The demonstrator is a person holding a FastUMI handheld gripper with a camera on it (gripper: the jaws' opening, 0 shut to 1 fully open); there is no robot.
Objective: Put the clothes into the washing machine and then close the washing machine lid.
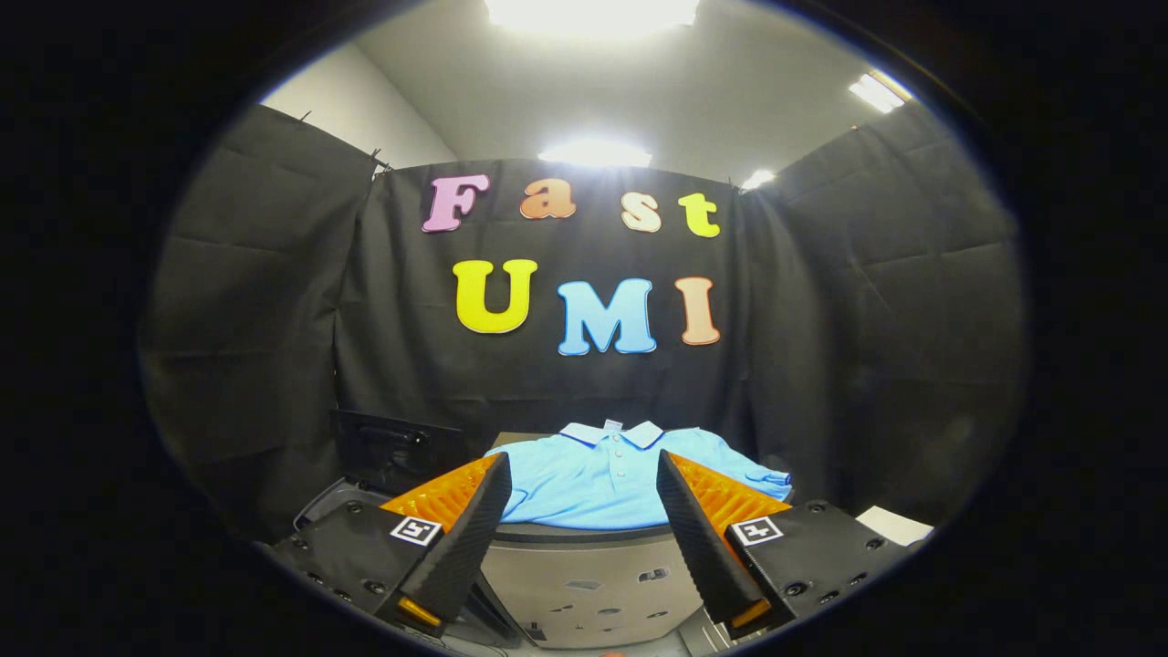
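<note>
My gripper (581, 484) is wide open, its two fingers spread well apart and holding nothing; neither finger touches anything I can see. Between and just beyond the fingers lies a light blue polo shirt (598, 484), spread flat on the top of a grey washing machine (593, 584). The shirt's collar (613, 433) points away from me, toward the black cloth wall (547, 365), and its hem comes toward me to the machine's front edge, so its long axis runs straight ahead along my fingers. One sleeve (748, 473) reaches out past my right finger. To the left of the shirt, beyond my left finger, a dark panel (392, 447) stands upright; I cannot tell if it is the lid. A white sheet (894, 525) lies off to the right.
</note>
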